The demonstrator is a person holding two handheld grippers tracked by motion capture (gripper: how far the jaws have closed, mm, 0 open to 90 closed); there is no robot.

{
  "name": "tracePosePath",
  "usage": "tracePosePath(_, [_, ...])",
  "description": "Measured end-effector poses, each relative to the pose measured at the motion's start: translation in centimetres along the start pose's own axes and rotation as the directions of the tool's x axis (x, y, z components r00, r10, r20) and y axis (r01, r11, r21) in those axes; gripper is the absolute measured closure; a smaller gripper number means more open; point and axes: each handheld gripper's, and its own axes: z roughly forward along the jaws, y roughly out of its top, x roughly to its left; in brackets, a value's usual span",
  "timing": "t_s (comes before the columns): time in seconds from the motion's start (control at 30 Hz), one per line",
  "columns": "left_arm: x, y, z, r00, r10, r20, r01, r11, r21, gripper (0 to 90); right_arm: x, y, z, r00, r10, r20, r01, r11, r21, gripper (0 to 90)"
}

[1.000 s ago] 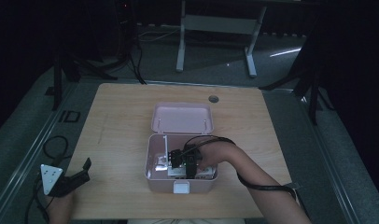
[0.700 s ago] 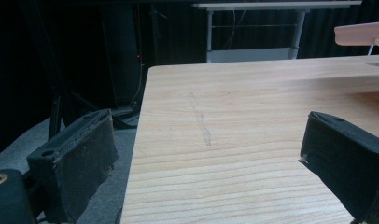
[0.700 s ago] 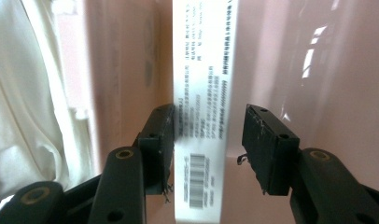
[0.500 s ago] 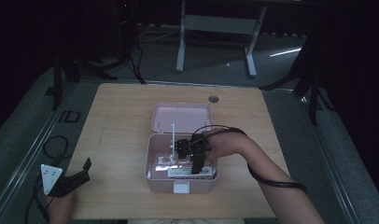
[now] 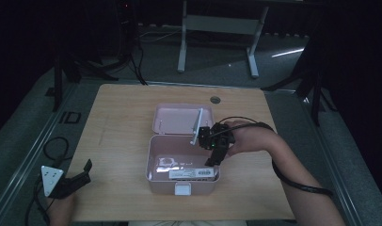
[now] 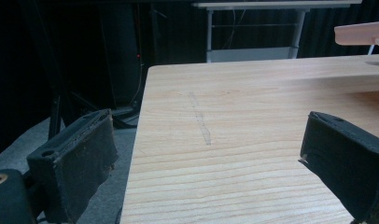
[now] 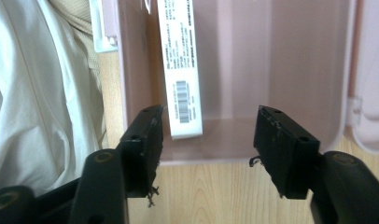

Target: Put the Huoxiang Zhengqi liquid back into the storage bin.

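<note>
The right gripper (image 5: pixel 210 160) hung over the right end of the open pink plastic box (image 5: pixel 154 162), its 2 jaws having just opened, nothing between them. A white labelled carton (image 7: pixel 179 65) lay inside along the front wall. The left gripper (image 5: pixel 83 172) rested at the wooden table's (image 5: pixel 123 113) left edge, jaws apart and empty.

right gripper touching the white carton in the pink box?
Apart. In the right gripper view the right gripper has its jaws open above the pink box, just been opening, and the white carton lies beyond them with nothing between the pads.

right gripper (image 5: pixel 211 162) lifted out of pink box (image 5: pixel 154 155), jaws just opening, empty
</note>
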Motion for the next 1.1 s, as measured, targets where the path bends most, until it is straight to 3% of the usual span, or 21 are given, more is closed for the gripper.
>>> tracePosePath(0.2, [0.0,0.0,0.0,1.0,-0.002,0.0,0.002,1.0,-0.001,3.8,-0.9,-2.0,-1.0,0.9976,0.069,0.005,-0.068,0.9952,-0.07,25.3])
tracePosePath(0.27, [0.0,0.0,0.0,1.0,-0.002,0.0,0.002,1.0,-0.001,3.8,-1.1,-2.4,-1.0,0.997,0.078,0.005,-0.077,0.9941,-0.076,25.3])
tracePosePath(0.3, [0.0,0.0,0.0,1.0,-0.001,0.001,0.001,1.0,0.0,3.8,-1.5,-3.1,-1.0,0.9948,0.099,0.02,-0.097,0.9911,-0.091,19.6])
tracePosePath(0.43, [0.0,0.0,-0.1,1.0,-0.004,0.004,0.004,1.0,-0.003,3.8,-2.4,-4.8,-0.3,0.9911,0.126,0.044,-0.12,0.9856,-0.119,13.8])
tracePosePath(0.53, [0.0,0.0,0.0,1.0,-0.003,0.005,0.003,1.0,0.0,3.8,-3.0,-6.2,0.5,0.9877,0.148,0.05,-0.14,0.9789,-0.149,13.4])
tracePosePath(0.77, [0.1,0.0,-0.1,0.9999,-0.011,0.009,0.011,0.9999,-0.003,3.8,-4.0,-8.6,3.1,0.9767,0.209,0.048,-0.2,0.9682,-0.15,15.2])
tracePosePath(0.83, [0.1,0.0,0.0,0.9999,-0.01,0.01,0.01,1.0,-0.002,3.8,-4.2,-9.3,3.7,0.9729,0.229,0.031,-0.221,0.9601,-0.172,15.0])
tracePosePath(0.97, [0.1,0.0,-0.1,0.9999,-0.011,0.012,0.011,0.9999,-0.002,3.8,-4.7,-10.7,5.3,0.9645,0.259,0.053,-0.243,0.9473,-0.209,13.9])
tracePosePath(1.1, [0.1,0.0,-0.1,0.9999,-0.01,0.011,0.01,0.9999,-0.003,3.8,-5.1,-11.9,6.8,0.9452,0.314,0.089,-0.275,0.9128,-0.302,13.7])
